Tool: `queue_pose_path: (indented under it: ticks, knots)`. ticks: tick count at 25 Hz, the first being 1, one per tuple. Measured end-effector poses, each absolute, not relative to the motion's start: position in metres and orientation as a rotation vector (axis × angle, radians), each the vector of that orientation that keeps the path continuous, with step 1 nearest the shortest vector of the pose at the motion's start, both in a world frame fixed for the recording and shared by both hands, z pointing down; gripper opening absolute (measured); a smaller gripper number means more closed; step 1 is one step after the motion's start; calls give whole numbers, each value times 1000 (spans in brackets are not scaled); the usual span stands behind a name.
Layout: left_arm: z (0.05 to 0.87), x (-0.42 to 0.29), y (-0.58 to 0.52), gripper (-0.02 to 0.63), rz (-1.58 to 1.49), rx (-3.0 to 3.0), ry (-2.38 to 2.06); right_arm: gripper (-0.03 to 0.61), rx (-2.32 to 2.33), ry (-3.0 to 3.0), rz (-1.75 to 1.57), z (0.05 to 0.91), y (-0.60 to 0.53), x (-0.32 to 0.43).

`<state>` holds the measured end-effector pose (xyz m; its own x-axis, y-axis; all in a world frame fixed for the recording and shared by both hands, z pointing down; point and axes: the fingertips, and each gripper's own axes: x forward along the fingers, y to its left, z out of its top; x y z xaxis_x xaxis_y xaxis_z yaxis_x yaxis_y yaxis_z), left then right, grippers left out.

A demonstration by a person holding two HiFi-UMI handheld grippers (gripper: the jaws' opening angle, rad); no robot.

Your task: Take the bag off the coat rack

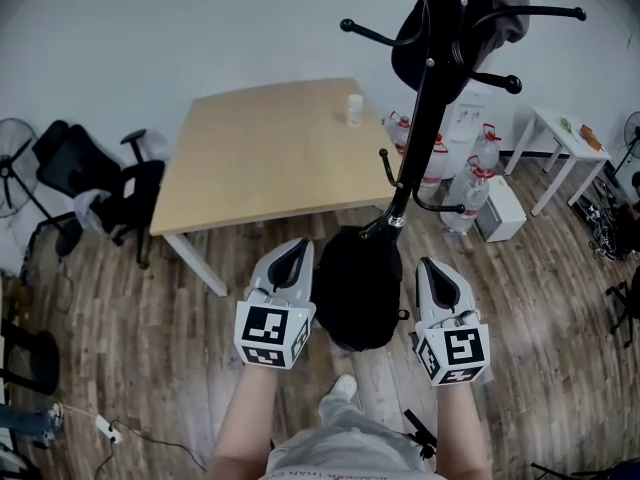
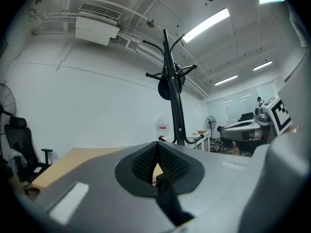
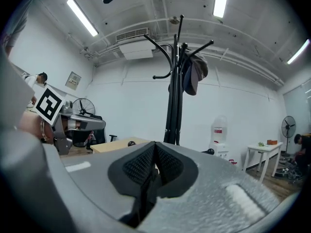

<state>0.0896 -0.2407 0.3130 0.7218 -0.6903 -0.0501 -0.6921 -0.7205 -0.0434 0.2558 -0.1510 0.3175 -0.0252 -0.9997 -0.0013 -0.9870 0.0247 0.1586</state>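
Observation:
The black coat rack (image 1: 420, 98) stands just ahead of me, its pole (image 2: 174, 106) upright in both gripper views. A dark bag (image 1: 440, 43) hangs from an upper hook, seen high on the pole (image 3: 192, 74). Lower down, a black rounded bag (image 1: 358, 288) hangs against the pole's foot, between my two grippers. My left gripper (image 1: 292, 253) is beside its left edge and my right gripper (image 1: 438, 271) beside its right edge. Both are shut, and nothing shows between the left pads (image 2: 146, 161) or the right pads (image 3: 165, 164).
A wooden table (image 1: 270, 148) with a small white cup (image 1: 354, 108) stands behind the rack on the left. Water jugs (image 1: 470, 183) and a white side table (image 1: 565, 138) are to the right. An office chair (image 1: 90, 183) is at far left.

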Motion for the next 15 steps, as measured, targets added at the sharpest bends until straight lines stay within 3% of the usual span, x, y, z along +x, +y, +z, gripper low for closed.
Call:
queue_pose_path:
  ticks: [4,7,12,15]
  knots:
    - [315,111,-279,65,41,-2905,1102,11,2164,-2153,-125,318,-188,280]
    - [319,127,-299,111,35,-2931,1053,113,2182,-2162,-93,325,-208,293]
    - [326,149,-324,271,40,-2962,965,310,2216,-2179,-73,332,-229,306]
    - [328,158,-333,348,48,-2978,912,334,2225,-2175,-67,335,-236,310]
